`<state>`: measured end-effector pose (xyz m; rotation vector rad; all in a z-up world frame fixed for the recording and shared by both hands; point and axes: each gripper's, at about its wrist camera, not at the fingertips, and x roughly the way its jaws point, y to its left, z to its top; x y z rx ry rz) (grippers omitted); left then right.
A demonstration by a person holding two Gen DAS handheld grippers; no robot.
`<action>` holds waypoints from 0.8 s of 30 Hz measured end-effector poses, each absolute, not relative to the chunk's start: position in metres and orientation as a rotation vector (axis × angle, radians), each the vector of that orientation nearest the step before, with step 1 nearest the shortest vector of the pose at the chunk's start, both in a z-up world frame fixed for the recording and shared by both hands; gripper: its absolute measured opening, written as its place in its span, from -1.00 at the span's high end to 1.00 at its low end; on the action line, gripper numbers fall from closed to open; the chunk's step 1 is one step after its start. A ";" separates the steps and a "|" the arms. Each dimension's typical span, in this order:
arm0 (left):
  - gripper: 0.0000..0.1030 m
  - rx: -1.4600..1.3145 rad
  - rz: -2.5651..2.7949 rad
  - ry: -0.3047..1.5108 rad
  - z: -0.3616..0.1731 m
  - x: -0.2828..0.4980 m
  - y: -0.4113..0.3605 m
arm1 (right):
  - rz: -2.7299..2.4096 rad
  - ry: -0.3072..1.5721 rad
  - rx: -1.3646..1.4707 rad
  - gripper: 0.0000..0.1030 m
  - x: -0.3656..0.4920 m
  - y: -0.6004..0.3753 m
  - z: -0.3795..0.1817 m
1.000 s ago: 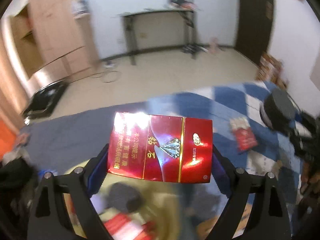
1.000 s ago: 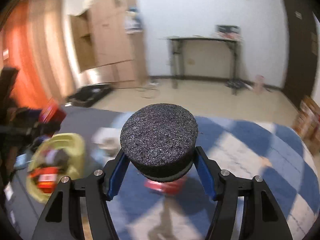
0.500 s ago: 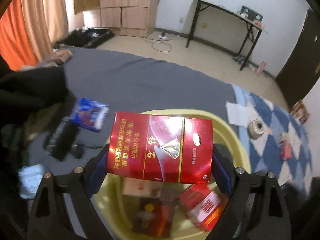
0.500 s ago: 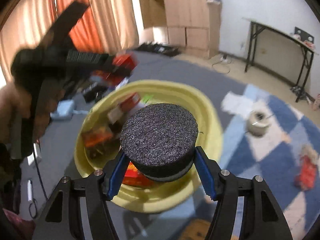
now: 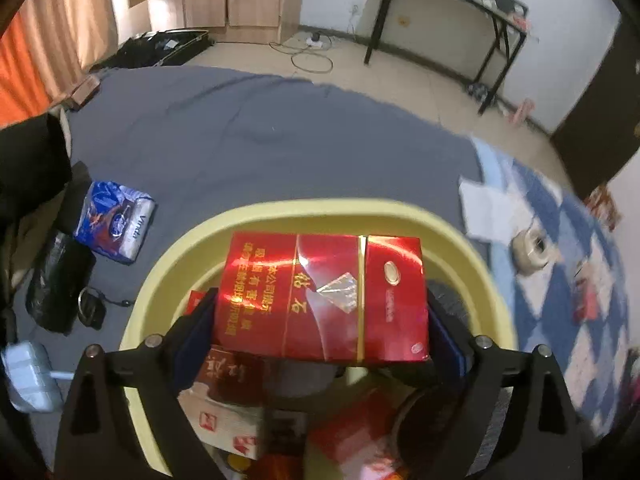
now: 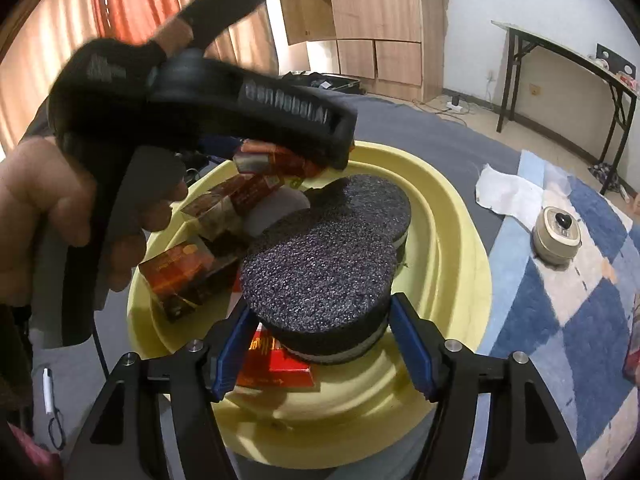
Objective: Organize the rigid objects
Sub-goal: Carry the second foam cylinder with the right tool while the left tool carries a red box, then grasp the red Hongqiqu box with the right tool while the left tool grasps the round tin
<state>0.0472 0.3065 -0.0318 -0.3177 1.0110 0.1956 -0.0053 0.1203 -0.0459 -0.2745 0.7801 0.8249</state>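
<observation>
A: Where does each claw stand relative to the basin [image 5: 496, 280]?

B: Both hang over it. The left claw [image 5: 322, 320] has the red pack [image 5: 322, 296] between its pads, long axis crosswise, straight above the packs already in the basin. Its jaws have just been opening, and a slim gap shows at both pads, so I judge the pack freed or nearly so.

A: And the right?

B: The right claw [image 6: 324, 334] has the grey puck [image 6: 320, 276] between its blue pads, flat face up, over the basin's near half. Those jaws have also just been opening; the pads look just clear of the puck's sides. A second puck [image 6: 372, 204] lies in the basin just beyond.

A: Which hand is nearer the middle?

B: The left, I'd say; it sits above the pile.

A: The surroundings?

B: The basin rests on a grey bed; beyond it a blue-checked rug, tan floor, a black desk by the white wall, orange curtains.
</observation>
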 end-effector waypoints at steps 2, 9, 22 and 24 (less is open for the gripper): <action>-1.00 -0.342 0.173 0.961 -0.013 0.043 0.305 | 0.823 0.765 -0.265 -0.60 -0.009 0.117 -0.043; -1.00 -0.312 0.134 0.890 0.037 0.040 0.274 | 0.789 0.705 -0.164 -0.99 -0.027 0.075 -0.019; -1.00 -0.081 -0.048 1.047 -0.026 0.124 0.116 | 0.183 0.736 -0.007 -0.99 0.050 -0.126 -0.049; -1.00 -0.092 -0.043 1.065 -0.043 0.133 0.106 | 0.177 0.737 0.006 -0.99 0.063 -0.129 -0.051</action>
